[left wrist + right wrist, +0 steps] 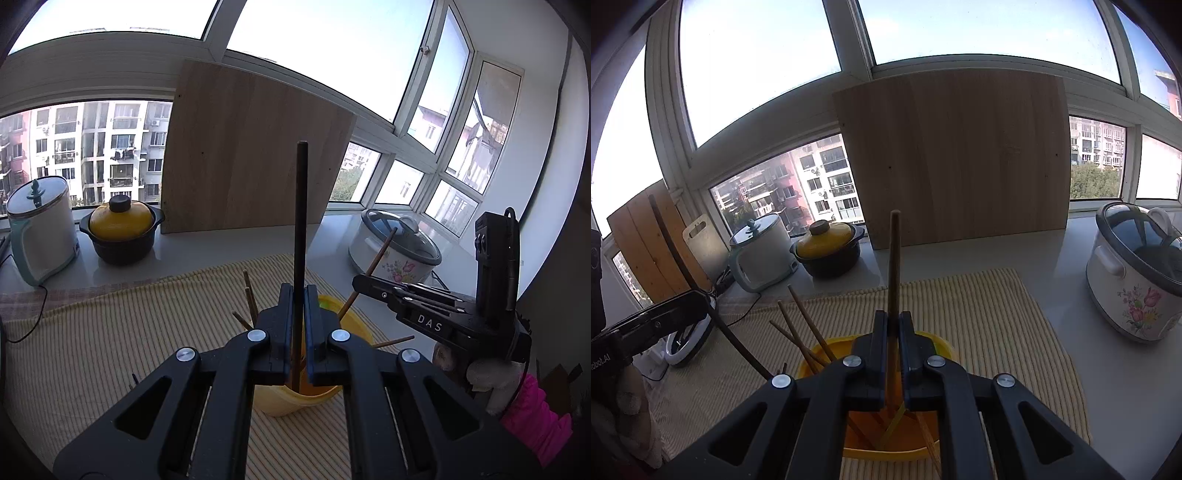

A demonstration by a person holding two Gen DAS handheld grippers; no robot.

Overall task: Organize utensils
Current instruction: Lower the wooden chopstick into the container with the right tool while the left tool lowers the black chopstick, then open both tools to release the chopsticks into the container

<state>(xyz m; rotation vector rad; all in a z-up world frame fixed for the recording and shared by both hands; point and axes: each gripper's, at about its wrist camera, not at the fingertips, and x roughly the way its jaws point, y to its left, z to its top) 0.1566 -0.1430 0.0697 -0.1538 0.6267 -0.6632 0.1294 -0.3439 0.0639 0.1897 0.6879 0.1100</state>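
A yellow utensil holder (pixel 295 400) (pixel 827 349) stands on a striped cloth (pixel 92 343) (pixel 997 325), with several wooden chopsticks (pixel 803 325) leaning in it. My left gripper (pixel 299 295) is shut on a dark chopstick (pixel 300 221), held upright with its lower end inside the holder. My right gripper (pixel 894 321) is shut on a brown wooden chopstick (pixel 894 266), upright over the holder. The right gripper also shows in the left wrist view (pixel 360 282), and the dark chopstick shows in the right wrist view (pixel 683 269).
A wooden board (pixel 251 155) (pixel 960 158) leans on the window. A white kettle (pixel 37 232), a yellow-lidded black pot (pixel 122 229) (pixel 831 251) and a floral cooker (pixel 397 247) (pixel 1137 273) stand on the counter. Cutting boards (pixel 657 243) lean at left.
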